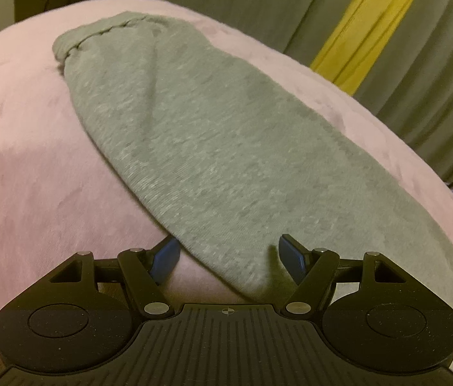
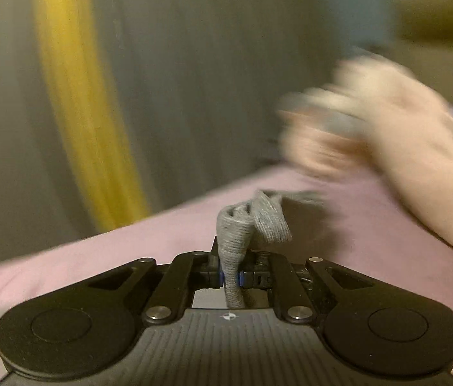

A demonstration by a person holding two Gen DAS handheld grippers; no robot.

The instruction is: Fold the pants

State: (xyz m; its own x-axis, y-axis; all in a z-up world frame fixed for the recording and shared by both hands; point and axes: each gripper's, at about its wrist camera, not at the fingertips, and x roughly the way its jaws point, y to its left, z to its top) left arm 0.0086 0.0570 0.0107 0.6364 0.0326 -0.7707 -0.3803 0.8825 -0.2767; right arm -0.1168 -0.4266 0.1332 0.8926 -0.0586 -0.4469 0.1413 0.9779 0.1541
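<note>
Pants pinched between right gripper jaws.

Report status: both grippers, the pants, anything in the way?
Left gripper open, fingers astride the gray pants on the pink blanket. Right gripper shut on a bunched fold. A hand nearby, blurred.

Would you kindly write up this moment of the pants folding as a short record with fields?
garment: grey pants, lying lengthwise
surface: pink blanket
left gripper: open, jaws either side of the near end of the pants
right gripper: shut on a bunched fold of grey fabric
person: blurred hand at right in the right wrist view
background: grey curtain with yellow stripe
</note>
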